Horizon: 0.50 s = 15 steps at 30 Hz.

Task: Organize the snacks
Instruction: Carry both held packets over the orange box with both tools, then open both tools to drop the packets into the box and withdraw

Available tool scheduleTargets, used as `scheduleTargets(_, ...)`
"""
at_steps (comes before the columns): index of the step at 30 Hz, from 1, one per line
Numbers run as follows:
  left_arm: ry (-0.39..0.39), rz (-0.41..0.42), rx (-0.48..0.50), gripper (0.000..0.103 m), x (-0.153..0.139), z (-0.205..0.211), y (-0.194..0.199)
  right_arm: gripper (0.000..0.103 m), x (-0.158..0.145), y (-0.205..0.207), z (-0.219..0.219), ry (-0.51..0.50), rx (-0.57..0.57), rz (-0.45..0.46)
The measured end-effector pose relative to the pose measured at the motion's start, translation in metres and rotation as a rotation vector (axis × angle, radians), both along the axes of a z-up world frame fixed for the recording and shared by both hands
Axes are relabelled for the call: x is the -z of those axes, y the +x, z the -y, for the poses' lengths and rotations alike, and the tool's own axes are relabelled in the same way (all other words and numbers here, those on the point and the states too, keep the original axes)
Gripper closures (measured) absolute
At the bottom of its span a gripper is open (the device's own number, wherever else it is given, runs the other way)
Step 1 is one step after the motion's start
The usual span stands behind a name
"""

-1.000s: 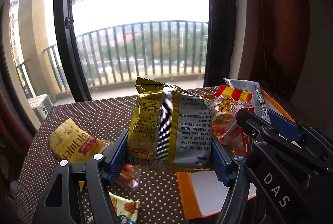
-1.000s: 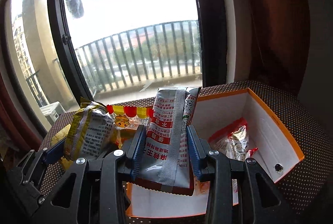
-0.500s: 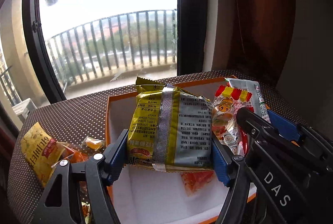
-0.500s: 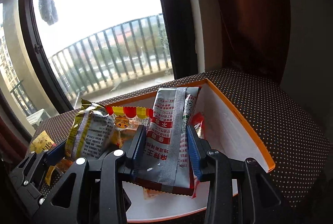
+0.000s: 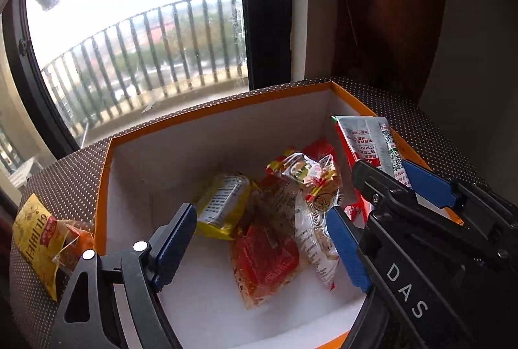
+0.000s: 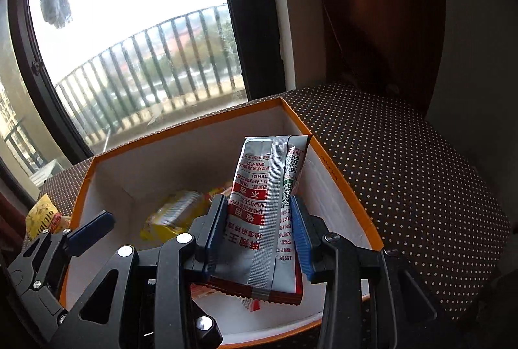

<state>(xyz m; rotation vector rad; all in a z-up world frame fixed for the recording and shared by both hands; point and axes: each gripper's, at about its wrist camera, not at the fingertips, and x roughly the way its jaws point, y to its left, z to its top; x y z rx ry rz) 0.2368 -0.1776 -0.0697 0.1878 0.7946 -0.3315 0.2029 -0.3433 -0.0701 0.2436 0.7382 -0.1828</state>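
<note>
An orange-rimmed white box (image 5: 207, 112) (image 6: 333, 174) stands on the dotted table. Several snack packets lie inside it, among them a yellow packet (image 5: 223, 203) (image 6: 174, 216), a red one (image 5: 265, 255) and a clear candy bag (image 5: 307, 174). My left gripper (image 5: 262, 238) is open and empty above the box. My right gripper (image 6: 259, 232) is shut on a silver and red packet (image 6: 268, 203), held upright over the box's right side. That packet also shows in the left wrist view (image 5: 369, 141).
A yellow snack packet (image 5: 32, 238) (image 6: 42, 216) and a small orange wrapper (image 5: 74, 238) lie on the table left of the box. A large window with a balcony railing (image 5: 145, 54) is behind. A dark curtain (image 6: 372, 8) hangs at the right.
My left gripper opened and the yellow packet dropped into the box. Both grippers moved over the box. The right gripper kept its packet.
</note>
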Motion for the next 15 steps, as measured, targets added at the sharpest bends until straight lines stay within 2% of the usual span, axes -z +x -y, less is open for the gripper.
scheduleTargets(7, 0.016, -0.023, -0.02, 0.018, -0.002, -0.011, 0.004, 0.061, 0.008, 0.007, 0.001, 0.037, -0.026, -0.01)
scheduleTargets(11, 0.021, -0.025, -0.021, 0.016, 0.0, -0.014, 0.006, 0.055, 0.014, 0.013, 0.002, 0.101, -0.038, -0.019)
scheduleTargets(13, 0.021, -0.03, -0.016, 0.016, 0.0, -0.015, 0.003, 0.044, 0.013, 0.012, -0.001, 0.099, -0.041, -0.016)
scheduleTargets(14, 0.02, -0.031, -0.013, 0.016, 0.0, -0.016, 0.002, 0.031, 0.013, 0.012, -0.004, 0.094, -0.041, -0.009)
scheduleTargets(15, 0.021, -0.03, -0.01, 0.016, -0.001, -0.017, 0.0, 0.023, 0.011, 0.009, -0.005, 0.087, -0.039, 0.003)
